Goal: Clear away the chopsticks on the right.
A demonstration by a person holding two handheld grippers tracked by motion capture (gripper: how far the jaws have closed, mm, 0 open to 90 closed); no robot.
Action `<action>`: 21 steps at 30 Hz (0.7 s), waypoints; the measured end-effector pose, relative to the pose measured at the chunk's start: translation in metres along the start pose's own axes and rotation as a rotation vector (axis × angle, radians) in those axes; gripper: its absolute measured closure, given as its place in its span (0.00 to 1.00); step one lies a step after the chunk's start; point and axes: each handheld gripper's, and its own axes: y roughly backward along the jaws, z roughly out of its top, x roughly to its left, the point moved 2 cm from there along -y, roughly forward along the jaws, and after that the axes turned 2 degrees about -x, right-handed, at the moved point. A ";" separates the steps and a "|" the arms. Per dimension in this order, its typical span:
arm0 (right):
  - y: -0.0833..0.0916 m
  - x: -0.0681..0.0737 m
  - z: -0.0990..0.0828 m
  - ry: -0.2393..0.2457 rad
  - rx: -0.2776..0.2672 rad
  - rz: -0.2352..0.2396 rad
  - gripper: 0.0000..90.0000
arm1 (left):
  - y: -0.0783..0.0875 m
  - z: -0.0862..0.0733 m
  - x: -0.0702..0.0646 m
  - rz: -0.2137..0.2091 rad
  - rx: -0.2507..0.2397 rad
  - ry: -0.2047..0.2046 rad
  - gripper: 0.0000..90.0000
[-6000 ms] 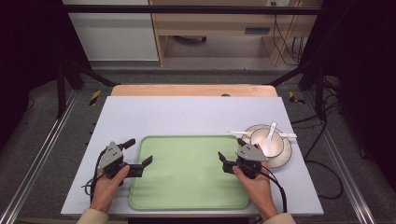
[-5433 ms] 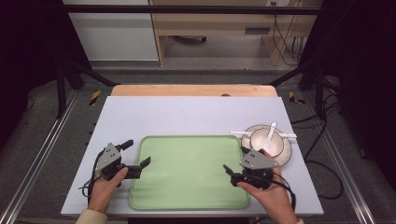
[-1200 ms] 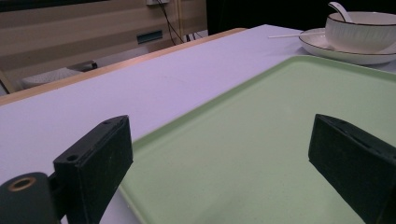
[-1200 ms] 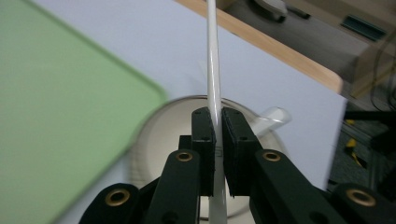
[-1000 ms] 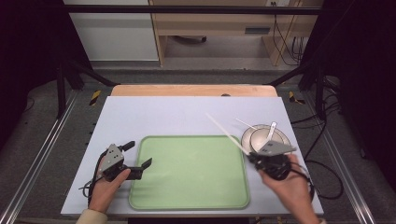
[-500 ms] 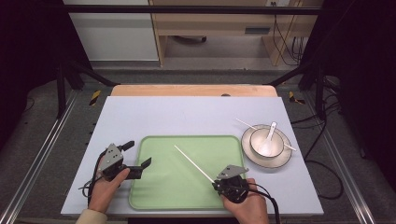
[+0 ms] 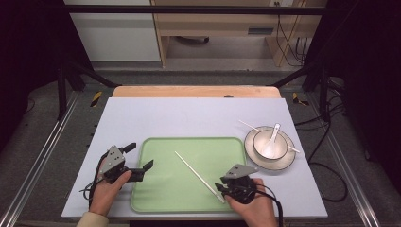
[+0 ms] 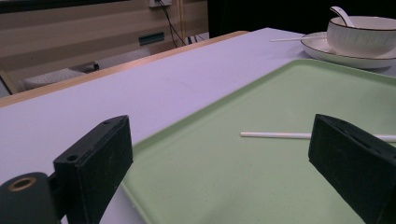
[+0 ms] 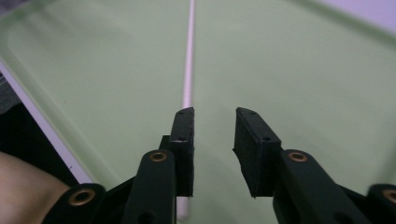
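**Right gripper view: jaws parted beside the chopstick**

The right gripper (image 9: 213, 116) hovers over the green tray (image 9: 303, 70), jaws apart, gripping nothing; a slim white chopstick (image 9: 188, 65) lies just outside one jaw. The high view adds the bowl (image 7: 270, 144) (spoon inside) on its plate, and the left gripper (image 7: 140, 161), wide open at the tray's edge.

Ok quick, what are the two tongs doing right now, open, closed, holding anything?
Left tongs: open, empty, at the tray's left edge.
Right tongs: open, chopstick released, lying on the tray beside them.
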 end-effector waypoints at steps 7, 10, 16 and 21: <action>0.084 -0.076 0.023 0.014 -0.146 -0.196 0.60 | 0.000 0.000 0.000 0.001 -0.002 -0.003 0.07; 0.116 -0.118 0.021 -0.002 -0.164 -0.298 0.59 | -0.001 0.000 -0.001 0.001 0.002 -0.006 0.07; 0.133 -0.195 -0.004 -0.031 -0.109 -0.381 0.70 | -0.002 -0.001 -0.001 -0.001 0.014 -0.011 0.07; 0.108 -0.234 -0.032 -0.073 -0.013 -0.350 0.76 | -0.002 -0.001 -0.001 -0.002 0.015 -0.009 0.07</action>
